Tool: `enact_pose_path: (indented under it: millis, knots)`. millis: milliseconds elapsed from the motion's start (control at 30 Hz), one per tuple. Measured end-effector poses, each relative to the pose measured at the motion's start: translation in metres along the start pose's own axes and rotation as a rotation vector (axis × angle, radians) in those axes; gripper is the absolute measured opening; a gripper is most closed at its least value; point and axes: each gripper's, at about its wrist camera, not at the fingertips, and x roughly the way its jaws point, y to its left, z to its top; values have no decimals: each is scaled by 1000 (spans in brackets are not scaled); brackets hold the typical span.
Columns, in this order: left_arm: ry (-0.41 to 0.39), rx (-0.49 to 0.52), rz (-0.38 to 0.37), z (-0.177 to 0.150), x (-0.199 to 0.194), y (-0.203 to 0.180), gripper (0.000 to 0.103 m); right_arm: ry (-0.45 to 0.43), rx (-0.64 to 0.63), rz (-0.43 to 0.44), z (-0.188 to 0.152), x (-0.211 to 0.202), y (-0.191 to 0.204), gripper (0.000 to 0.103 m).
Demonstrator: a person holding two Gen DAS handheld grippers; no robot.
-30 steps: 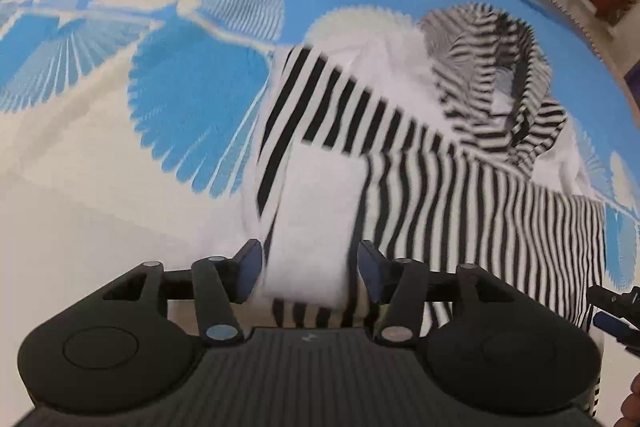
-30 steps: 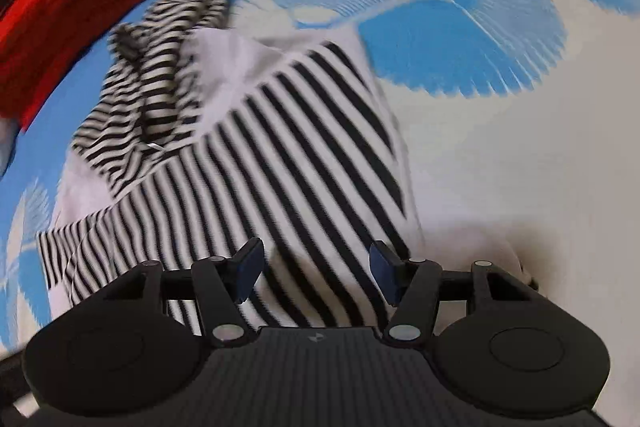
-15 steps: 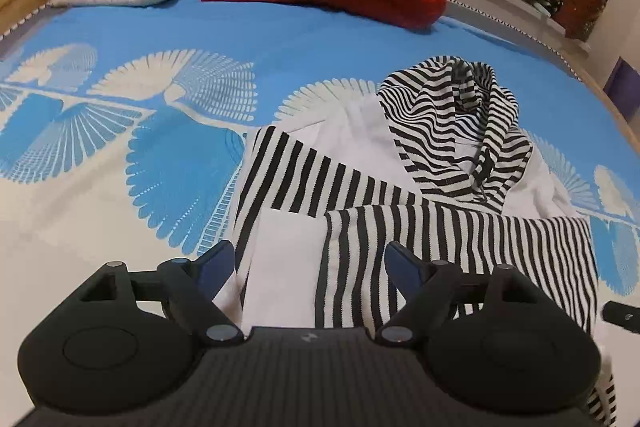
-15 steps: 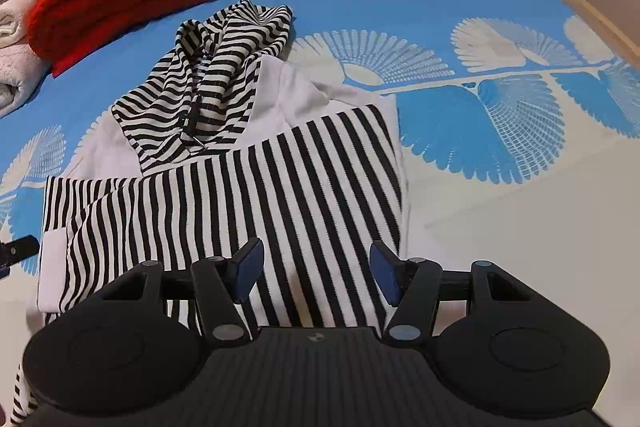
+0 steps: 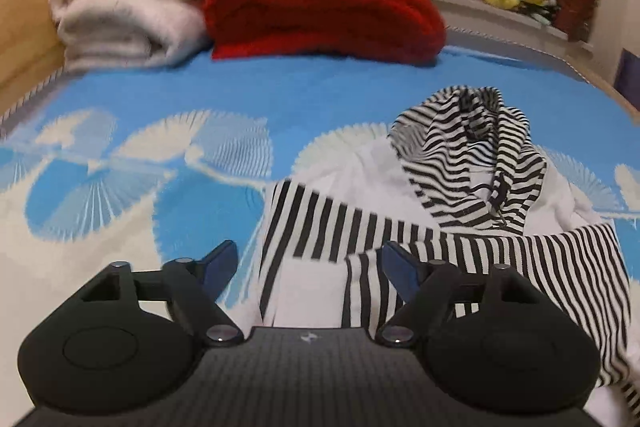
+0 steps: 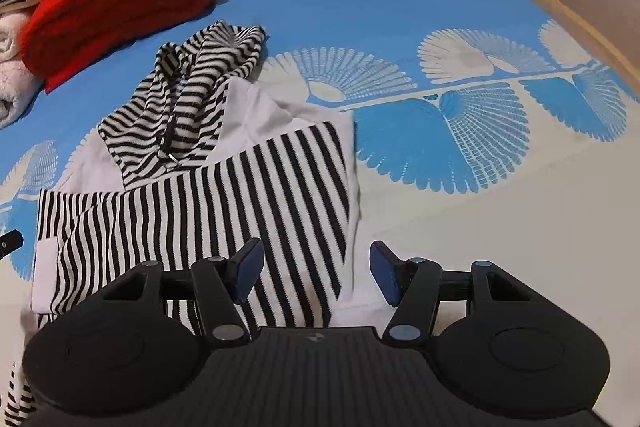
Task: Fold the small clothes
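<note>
The striped hoodie (image 6: 224, 187) lies flat on the blue and white bedspread (image 6: 400, 7), sleeves folded across its front and hood toward the red blanket (image 5: 320, 7). The left gripper (image 5: 308, 269) hangs above its edge, jaws closing with nothing pinched. The right gripper (image 6: 316, 273) hovers over the hem, fingers spread and empty.

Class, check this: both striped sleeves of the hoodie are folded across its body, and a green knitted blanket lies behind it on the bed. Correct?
One error: the knitted blanket is red, not green, as the left wrist view shows. The hoodie does have both striped sleeves folded across it.
</note>
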Motion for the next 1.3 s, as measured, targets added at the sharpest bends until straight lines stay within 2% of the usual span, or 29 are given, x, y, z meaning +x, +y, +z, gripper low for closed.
enact_pose_path:
  millis: [67, 133, 167, 233, 300, 333, 533, 667, 767, 900, 1000, 1100, 1200, 1300]
  knots:
    - [-28, 23, -12, 2, -4, 0, 71, -6, 0, -2, 2, -2, -4, 61]
    - [-54, 50, -45, 4, -8, 2, 55, -7, 6, -1, 4, -3, -10, 61]
    - [-52, 64, -60, 6, -8, 2, 51, -10, 10, -1, 5, -3, -13, 61]
    - [-24, 67, -93, 16, 0, 3, 30, -19, 14, -11, 8, -5, -19, 61]
    - [2, 55, -105, 31, 13, 2, 21, -25, 5, -21, 10, -4, -23, 61]
    - [16, 43, -111, 41, 22, 2, 19, -25, -2, -25, 11, -4, -25, 61]
    - [96, 10, -136, 108, 101, -17, 19, -14, -97, -65, 12, 4, -28, 61]
    - [155, -32, -164, 146, 167, -35, 19, 4, -88, -62, 15, 13, -31, 61]
    - [167, -30, -166, 167, 210, -56, 19, 19, -82, -69, 17, 21, -31, 61]
    - [187, -79, -227, 187, 258, -76, 19, 38, -84, -75, 18, 30, -32, 61]
    - [197, -74, -256, 205, 288, -97, 19, 57, -94, -87, 17, 36, -34, 61]
    - [194, -52, -240, 219, 313, -118, 24, 69, -118, -111, 15, 42, -35, 61]
    - [205, -52, -259, 224, 335, -132, 37, 77, -128, -126, 13, 47, -35, 61]
    - [243, -41, -252, 221, 356, -144, 38, 87, -150, -120, 11, 50, -31, 61]
